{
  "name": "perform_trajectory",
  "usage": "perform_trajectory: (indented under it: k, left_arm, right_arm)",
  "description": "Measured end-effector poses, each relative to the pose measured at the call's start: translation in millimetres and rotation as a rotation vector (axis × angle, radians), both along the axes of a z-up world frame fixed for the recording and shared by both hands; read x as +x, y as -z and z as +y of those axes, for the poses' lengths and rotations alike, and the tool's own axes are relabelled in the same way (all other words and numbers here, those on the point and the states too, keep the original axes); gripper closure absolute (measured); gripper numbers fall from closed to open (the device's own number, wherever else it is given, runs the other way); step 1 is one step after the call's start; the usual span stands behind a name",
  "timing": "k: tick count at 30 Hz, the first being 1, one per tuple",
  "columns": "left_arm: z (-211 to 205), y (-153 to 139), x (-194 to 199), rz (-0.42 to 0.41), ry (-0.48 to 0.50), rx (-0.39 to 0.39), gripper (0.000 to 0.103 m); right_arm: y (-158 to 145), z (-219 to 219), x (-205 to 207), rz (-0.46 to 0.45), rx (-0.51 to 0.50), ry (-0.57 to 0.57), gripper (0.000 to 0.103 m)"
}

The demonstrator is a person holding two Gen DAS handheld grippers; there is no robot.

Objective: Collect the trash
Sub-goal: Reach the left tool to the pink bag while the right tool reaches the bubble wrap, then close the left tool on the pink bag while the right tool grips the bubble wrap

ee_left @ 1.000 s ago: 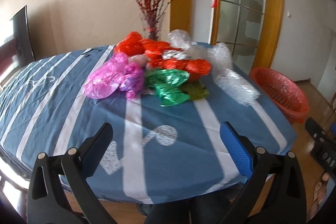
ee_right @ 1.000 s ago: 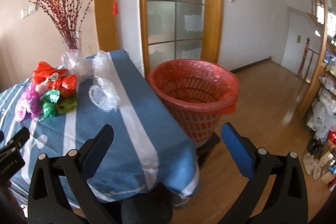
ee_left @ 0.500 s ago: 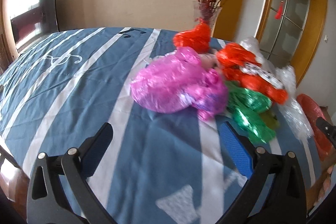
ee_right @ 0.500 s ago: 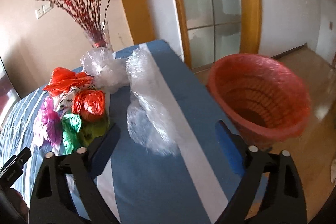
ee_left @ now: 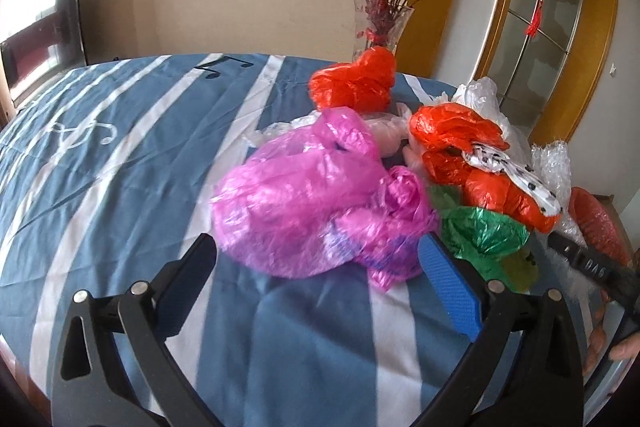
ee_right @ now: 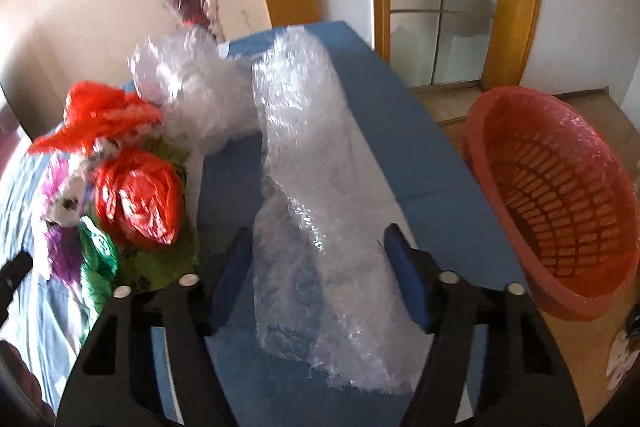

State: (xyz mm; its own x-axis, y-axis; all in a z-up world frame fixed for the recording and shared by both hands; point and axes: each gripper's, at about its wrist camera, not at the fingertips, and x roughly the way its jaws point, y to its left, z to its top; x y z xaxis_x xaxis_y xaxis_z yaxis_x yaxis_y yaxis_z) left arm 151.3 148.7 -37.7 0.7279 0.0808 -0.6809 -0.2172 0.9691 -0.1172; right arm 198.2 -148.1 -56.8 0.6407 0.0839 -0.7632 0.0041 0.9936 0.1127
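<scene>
Bubble wrap (ee_right: 320, 219) on the blue cloth (ee_right: 420, 163), near the table edge beside the red basket (ee_right: 556, 195): light, soft, crinkly, likely slippery; best pinched across the bunched near end. Right gripper (ee_right: 318, 255) pitched down over it, jaws just been closing, wrap between them, pads apparently not yet pressing. Pink bag (ee_left: 304, 203) mid-table in the bag heap: limp, weightless, best grabbed by a fold. Left gripper (ee_left: 316, 267) angled down before it, jaws wide apart, empty.
</scene>
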Motion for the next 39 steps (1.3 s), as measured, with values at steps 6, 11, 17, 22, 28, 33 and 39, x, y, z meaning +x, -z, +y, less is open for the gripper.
perform_trajectory:
  k: [6, 11, 17, 22, 28, 33, 39]
  left_arm:
    - [-13, 1, 18, 0.007, 0.019, 0.008, 0.008]
    - [-18, 9, 30, 0.042, 0.021, 0.011, 0.009]
    - [-15, 20, 37, 0.085, 0.059, -0.079, 0.038]
    - [-16, 20, 34, 0.065, 0.106, -0.124, 0.068]
    - [-10, 13, 23, 0.027, 0.133, -0.136, 0.08]
    - [-5, 0, 8, -0.01, 0.141, -0.129, 0.081]
    - [-3, -22, -8, -0.061, 0.149, -0.118, 0.081]
  right_arm:
    - [5, -1, -4, 0.003, -0.014, -0.009, 0.07]
    - [5, -9, -7, 0.004, 0.008, -0.008, 0.076]
    - [5, -7, -10, -0.001, 0.01, -0.014, 0.079]
    - [4, -8, -15, -0.005, 0.016, -0.029, 0.084]
    - [-2, -7, -24, -0.026, 0.024, -0.042, 0.087]
    - [-12, -6, -33, -0.055, 0.028, -0.049, 0.087]
    - [-26, -10, -44, -0.093, 0.032, -0.052, 0.087]
